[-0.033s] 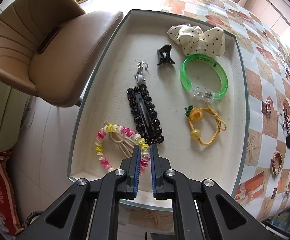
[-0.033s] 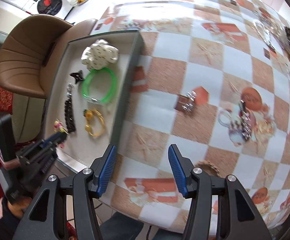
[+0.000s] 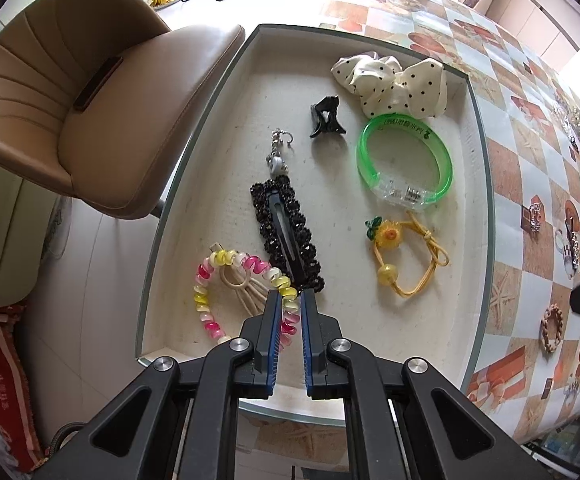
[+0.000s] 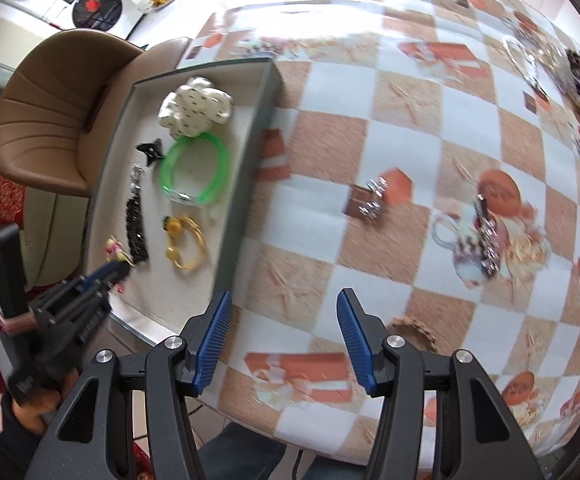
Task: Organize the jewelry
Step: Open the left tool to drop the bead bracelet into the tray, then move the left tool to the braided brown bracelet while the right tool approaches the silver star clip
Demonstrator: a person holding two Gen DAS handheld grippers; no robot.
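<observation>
Tray (image 3: 194,184) holds sorted pieces; we pinch spiral hair tie (image 3: 210,280) in nearly closed left gripper (image 3: 290,312). Right gripper (image 4: 284,336) half open, empty over table; we judge: center over silver clip (image 4: 371,200) before closing.

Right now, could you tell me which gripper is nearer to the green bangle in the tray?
Left. The left gripper is over the tray's near end, short of the green bangle; the right gripper hangs over the tablecloth outside it.
</observation>
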